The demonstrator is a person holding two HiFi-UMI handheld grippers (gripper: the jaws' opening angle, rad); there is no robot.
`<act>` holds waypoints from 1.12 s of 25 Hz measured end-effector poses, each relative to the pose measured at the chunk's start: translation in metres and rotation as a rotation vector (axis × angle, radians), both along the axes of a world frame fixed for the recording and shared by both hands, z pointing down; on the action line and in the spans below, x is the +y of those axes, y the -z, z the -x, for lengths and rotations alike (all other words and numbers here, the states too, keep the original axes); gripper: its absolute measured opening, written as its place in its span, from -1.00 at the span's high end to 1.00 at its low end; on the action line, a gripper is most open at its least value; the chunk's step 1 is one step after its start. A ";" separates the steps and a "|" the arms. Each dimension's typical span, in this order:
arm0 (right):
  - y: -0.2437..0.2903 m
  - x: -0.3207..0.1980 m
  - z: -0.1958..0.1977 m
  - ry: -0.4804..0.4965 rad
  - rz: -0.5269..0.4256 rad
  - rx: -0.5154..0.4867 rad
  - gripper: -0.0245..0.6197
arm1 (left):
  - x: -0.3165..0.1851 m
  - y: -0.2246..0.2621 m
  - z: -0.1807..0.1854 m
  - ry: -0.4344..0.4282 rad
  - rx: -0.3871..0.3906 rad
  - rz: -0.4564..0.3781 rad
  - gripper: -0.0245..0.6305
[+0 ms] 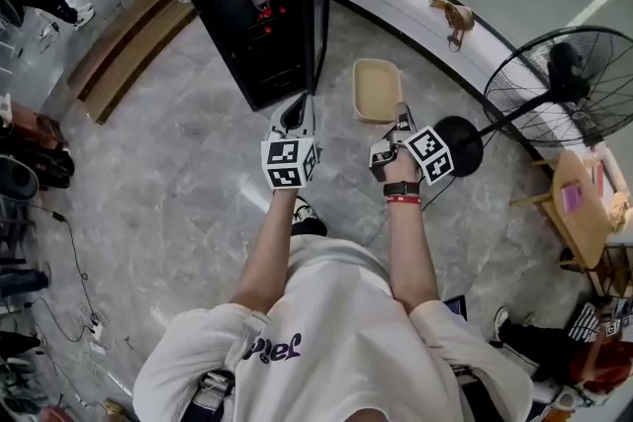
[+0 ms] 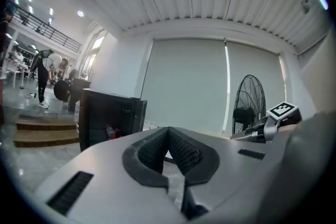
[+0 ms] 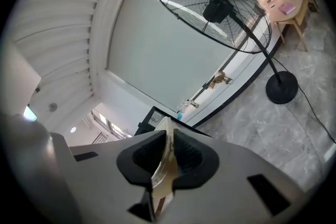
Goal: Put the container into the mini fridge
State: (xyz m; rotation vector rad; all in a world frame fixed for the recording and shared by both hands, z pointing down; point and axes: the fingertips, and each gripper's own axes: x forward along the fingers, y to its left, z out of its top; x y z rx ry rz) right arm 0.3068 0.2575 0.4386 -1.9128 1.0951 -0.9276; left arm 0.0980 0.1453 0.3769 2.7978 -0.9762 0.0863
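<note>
Jaws of your right gripper (image 3: pixel 168 135) pinch the rim of the shallow beige plastic container (image 1: pixel 376 90). The container is held out in front of you, just right of the black mini fridge (image 1: pixel 247 25) and beside the edge of its open door (image 1: pixel 316 0). Your left gripper (image 2: pixel 168 138) sits right in front of that door, jaws pressed together w/ nothing btwn them. A black pedestal fan (image 1: pixel 564 79) stands well to the right of the fridge.

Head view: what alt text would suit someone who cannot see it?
Seen from above, a person's right gripper holds a beige container by its rim before an open mini fridge. The left gripper is shut, empty; a fan stands nearby.
</note>
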 end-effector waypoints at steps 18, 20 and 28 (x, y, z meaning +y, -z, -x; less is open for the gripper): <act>0.000 -0.221 0.075 0.221 -0.004 -0.016 0.75 | -0.163 -0.002 0.075 0.173 0.025 0.023 0.87; -0.004 -0.247 0.085 0.238 -0.003 -0.013 0.75 | -0.183 -0.007 0.086 0.187 0.025 0.021 0.87; -0.021 -0.326 0.124 0.307 0.014 -0.015 0.75 | -0.250 -0.033 0.117 0.210 0.014 0.063 0.87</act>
